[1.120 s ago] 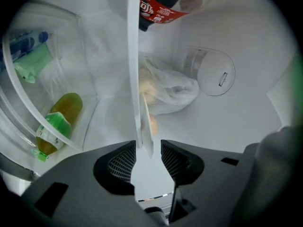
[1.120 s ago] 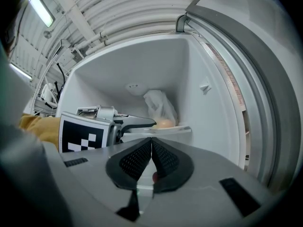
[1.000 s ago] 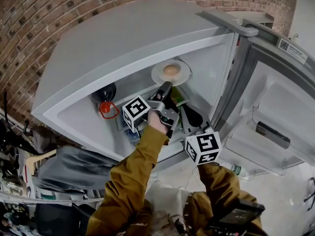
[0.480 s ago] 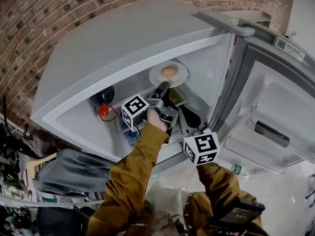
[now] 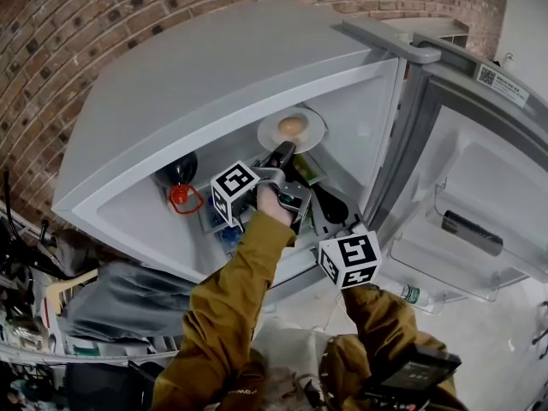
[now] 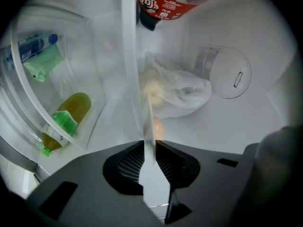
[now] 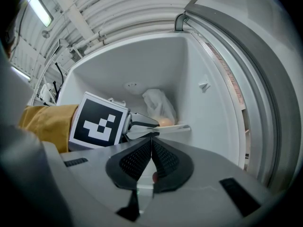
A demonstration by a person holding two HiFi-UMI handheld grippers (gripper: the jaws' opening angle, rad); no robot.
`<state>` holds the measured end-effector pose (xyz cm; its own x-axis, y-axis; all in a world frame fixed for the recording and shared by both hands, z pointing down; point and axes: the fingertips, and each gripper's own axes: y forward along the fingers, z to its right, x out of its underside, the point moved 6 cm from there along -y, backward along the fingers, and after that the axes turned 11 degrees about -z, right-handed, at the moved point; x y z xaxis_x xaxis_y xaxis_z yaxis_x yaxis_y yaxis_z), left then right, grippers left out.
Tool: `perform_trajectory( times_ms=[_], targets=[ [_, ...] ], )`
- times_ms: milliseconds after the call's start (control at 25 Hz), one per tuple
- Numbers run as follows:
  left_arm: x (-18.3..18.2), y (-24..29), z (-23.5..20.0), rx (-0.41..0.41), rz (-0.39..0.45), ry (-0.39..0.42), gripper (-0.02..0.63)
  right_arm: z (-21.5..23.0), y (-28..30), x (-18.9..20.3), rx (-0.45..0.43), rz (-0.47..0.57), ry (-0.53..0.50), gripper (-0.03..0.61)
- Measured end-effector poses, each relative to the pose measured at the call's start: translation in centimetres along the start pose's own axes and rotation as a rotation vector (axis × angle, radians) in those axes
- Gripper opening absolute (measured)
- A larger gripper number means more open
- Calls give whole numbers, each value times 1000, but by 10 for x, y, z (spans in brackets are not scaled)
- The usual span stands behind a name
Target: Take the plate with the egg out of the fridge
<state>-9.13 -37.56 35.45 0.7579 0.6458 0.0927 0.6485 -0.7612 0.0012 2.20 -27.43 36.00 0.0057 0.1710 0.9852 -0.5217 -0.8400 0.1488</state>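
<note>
Nearest the person, the right gripper [image 7: 151, 143] is waiting at the front edge of the fridge [image 5: 360, 118] with its jaws pressed together on nothing. This is judged a standby position that is keeping it clear of the working hand. Further in, the left gripper [image 6: 147, 148] is reaching level into the upper compartment. Its jaws have just been closing on the near rim of the plate [image 5: 313, 132], which is showing edge-on between the ribbed pads [image 6: 129, 163]. The rim is being pinched, probably because it is the only part reachable from the front. A level hold should also be keeping the egg [image 5: 292, 126] from rolling. The plate is sitting in the fridge's upper compartment, toward the right, with the egg at its middle (whether it has left the shelf cannot be told). Beyond it a crumpled plastic bag [image 6: 182, 91] is lying against the back wall, just beside a round dial [image 6: 227, 72]. As to markings, each gripper's marker cube [image 5: 235, 192] is showing only black-and-white squares. A QR sticker [image 5: 490, 74] is sitting on the open door's [image 5: 479, 187] top edge, its print too small to read. A dark bottle [image 6: 161, 1] to the left is carrying a red label with white characters, cut off and unreadable.
</note>
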Motion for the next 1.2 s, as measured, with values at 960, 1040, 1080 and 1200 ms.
perform_trajectory(
  times_ms=[960,1040,1080,1200],
  targets=[
    [4,-8,3,25,3,-98,41,0,-4,0,21,2,13,8],
    [6,-10,3,25,0,-106,40,-1,-5,1,24,1,15,8],
    [7,-12,4,25,-1,-110,40,-1,-6,1,24,1,15,8],
    [10,-15,4,32,-4,-121,40,-3,-8,1,26,1,15,8]
  ],
)
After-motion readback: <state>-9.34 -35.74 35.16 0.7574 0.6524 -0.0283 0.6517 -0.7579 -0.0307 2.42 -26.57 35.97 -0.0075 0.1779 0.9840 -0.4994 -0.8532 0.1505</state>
